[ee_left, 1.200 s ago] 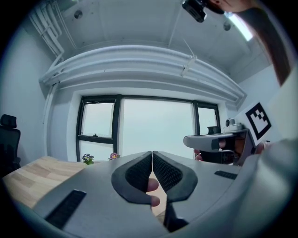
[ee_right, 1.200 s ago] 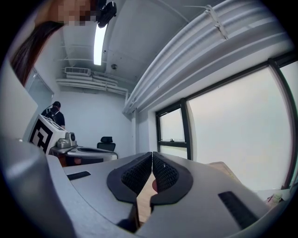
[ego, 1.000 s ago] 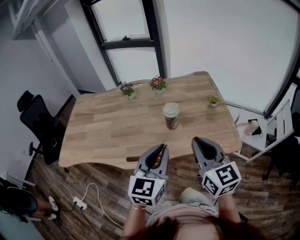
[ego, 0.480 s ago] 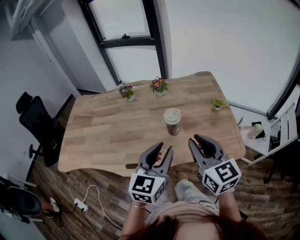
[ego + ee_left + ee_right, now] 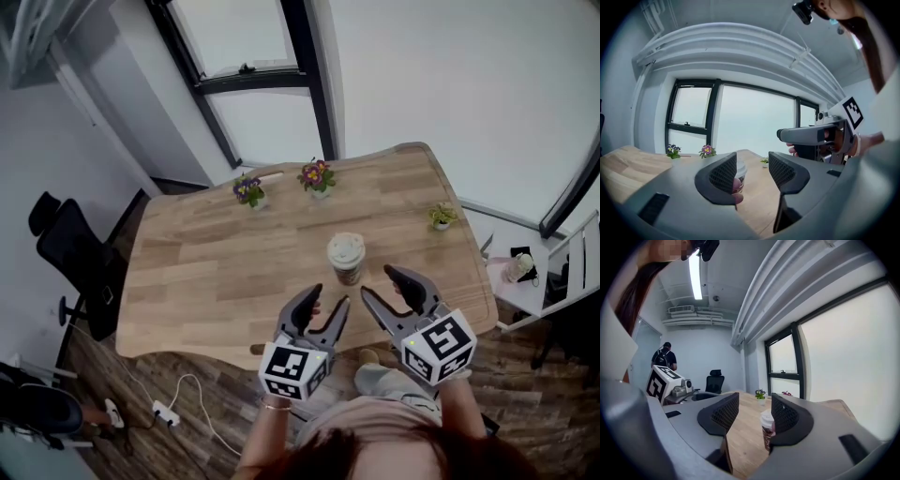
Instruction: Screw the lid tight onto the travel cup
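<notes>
Cup place: the travel cup (image 5: 346,260) is stood upright on the wooden table (image 5: 216,272), toward its near edge, just beyond both grippers and touched by neither.
Lid: the lid (image 5: 345,249) is seated on top of the cup; whether it is threaded home cannot be told.
Left gripper: the left gripper (image 5: 326,302) is held with its jaws partly apart, having just been opening. Nothing is gripped (in its own view the cup is glimpsed past the left jaw, ahead of the pads).
Right gripper: the right gripper (image 5: 380,284) is likewise parted to a middling gap, just opened and empty, with the cup seen ahead beside its right jaw.
Risk, tipping: a tall, light-looking cup could be knocked over if it is struck by a jaw tip on approach.
Risk, spinning: if the body is not clamped firmly, cup and lid would likely be turned together and nothing tightened.
Risk, cross-threading: a lid pressed down tilted could be jammed crooked.
Containers: the cup's contents are hidden by the lid. Purple flowers are held in the left flower pot (image 5: 249,190) and the middle flower pot (image 5: 317,175), and a green sprig in the plant pot (image 5: 440,217).
</notes>
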`<action>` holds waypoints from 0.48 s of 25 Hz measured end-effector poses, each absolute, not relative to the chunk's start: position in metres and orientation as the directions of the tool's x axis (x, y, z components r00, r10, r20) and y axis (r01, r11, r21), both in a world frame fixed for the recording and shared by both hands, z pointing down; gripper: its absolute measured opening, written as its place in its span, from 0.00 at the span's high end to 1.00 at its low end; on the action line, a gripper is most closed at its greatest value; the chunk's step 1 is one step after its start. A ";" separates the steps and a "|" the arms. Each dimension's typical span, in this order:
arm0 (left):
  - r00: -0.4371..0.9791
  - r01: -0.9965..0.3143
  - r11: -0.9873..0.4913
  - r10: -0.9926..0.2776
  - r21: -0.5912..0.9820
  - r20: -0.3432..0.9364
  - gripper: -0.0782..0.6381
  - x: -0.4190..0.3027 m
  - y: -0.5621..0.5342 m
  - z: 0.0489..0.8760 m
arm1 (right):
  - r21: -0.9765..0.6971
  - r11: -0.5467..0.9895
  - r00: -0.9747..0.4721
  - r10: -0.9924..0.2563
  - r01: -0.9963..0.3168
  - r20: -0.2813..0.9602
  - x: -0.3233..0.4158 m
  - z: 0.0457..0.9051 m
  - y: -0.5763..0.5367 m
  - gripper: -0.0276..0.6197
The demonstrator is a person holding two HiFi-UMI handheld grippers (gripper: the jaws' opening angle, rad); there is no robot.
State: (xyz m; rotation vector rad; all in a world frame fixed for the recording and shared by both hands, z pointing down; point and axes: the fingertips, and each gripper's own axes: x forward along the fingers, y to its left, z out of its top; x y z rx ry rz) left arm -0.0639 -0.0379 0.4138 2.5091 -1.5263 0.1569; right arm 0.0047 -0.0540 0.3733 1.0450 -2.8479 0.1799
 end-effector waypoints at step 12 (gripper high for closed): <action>0.509 -0.860 -0.494 -0.806 0.128 0.301 0.49 -0.067 -0.091 0.475 | -0.062 0.812 -0.802 -0.558 -0.581 0.214 -0.013 0.405 -0.111 0.54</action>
